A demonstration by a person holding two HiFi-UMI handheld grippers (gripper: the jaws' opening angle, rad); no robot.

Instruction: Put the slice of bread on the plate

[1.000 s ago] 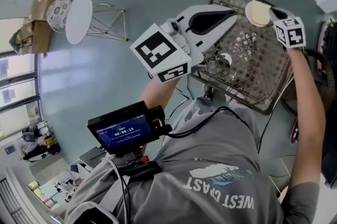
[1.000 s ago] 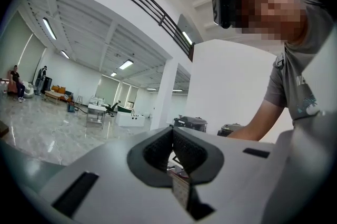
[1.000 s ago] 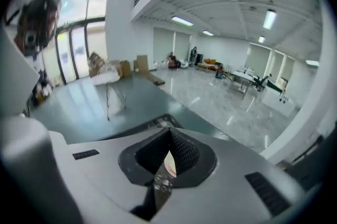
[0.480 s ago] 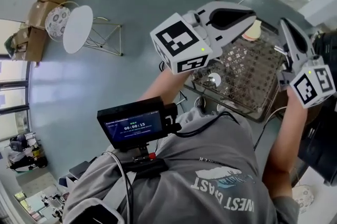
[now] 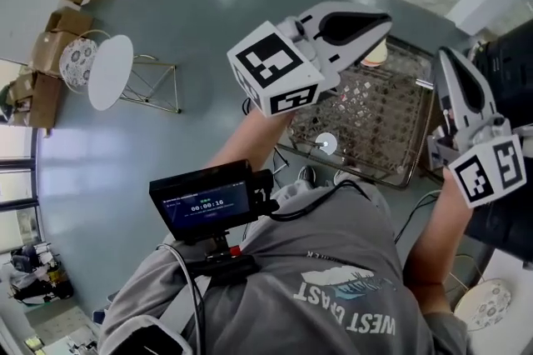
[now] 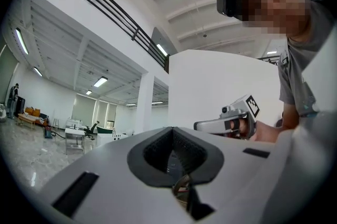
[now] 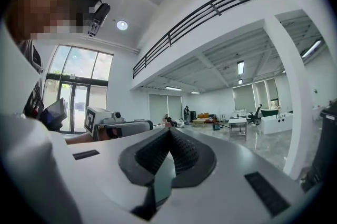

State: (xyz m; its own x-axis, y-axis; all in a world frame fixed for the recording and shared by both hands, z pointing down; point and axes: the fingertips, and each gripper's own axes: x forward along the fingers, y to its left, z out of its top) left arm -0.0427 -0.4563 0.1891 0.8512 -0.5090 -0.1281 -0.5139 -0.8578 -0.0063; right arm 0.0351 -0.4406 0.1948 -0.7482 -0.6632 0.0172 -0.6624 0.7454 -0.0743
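Left gripper (image 5: pixel 379 22) and right gripper (image 5: pixel 447 63) are both closed on nothing, held high above the rack (image 5: pixel 391 124), likely between moves; the bread (image 5: pixel 376 55) lies ungripped on the rack's far corner, not yet plated.

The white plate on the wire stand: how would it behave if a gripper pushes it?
The white plate seems to stand on edge against the thin wire stand, so a push would probably tip or roll it. It looks rigid and smooth: likely slippery to grip, perhaps breakable.
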